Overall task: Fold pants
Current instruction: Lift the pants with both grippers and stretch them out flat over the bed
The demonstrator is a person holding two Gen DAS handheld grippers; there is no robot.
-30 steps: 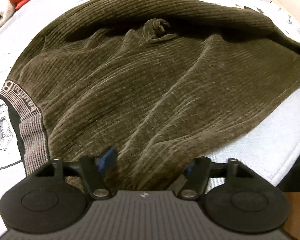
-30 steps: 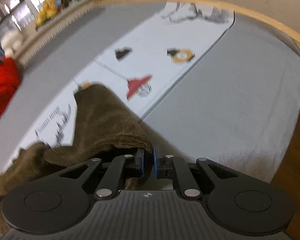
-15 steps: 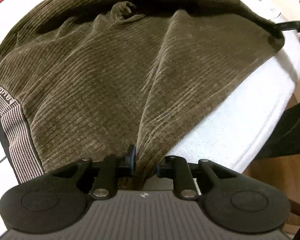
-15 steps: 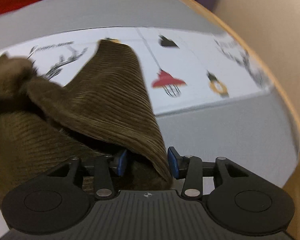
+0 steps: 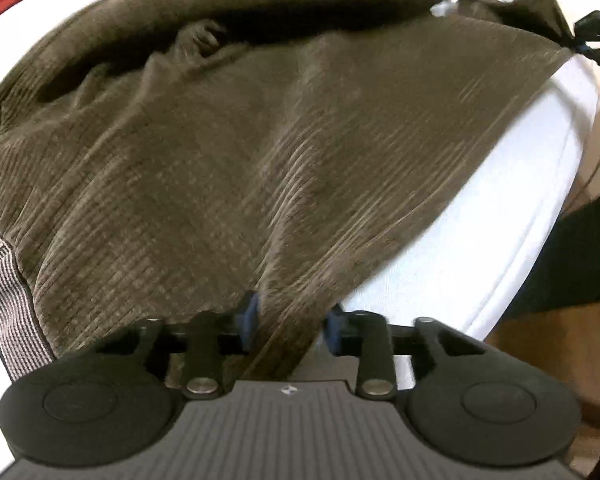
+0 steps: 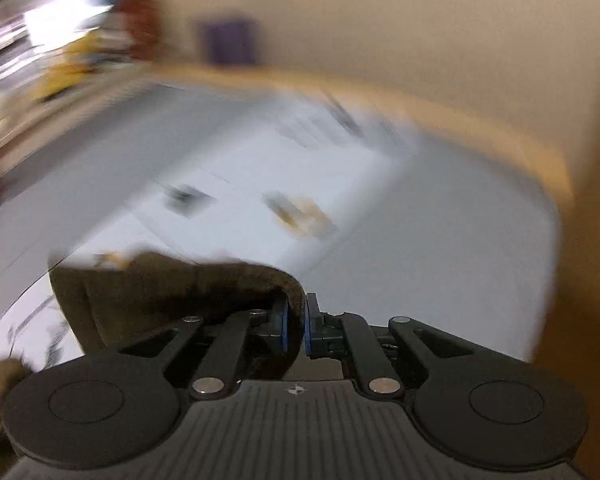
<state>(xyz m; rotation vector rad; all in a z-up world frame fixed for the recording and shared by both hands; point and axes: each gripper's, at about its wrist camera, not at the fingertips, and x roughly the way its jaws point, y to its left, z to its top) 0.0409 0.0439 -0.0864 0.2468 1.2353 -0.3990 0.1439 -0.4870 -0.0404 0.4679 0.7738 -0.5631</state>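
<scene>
1. Brown ribbed corduroy pants (image 5: 228, 152) lie spread over the white sheet-covered bed (image 5: 500, 208), striped waistband at far left.
2. Left gripper (image 5: 290, 320): blue pads part-way apart, a fabric ridge of the near hem runs between them; grip on it, cannot tell.
3. Right gripper (image 6: 296, 324): pads narrow, pinching a pant corner (image 6: 172, 288); that view is motion-blurred.
4. In the left view, the right gripper holds the far right corner lifted.
</scene>
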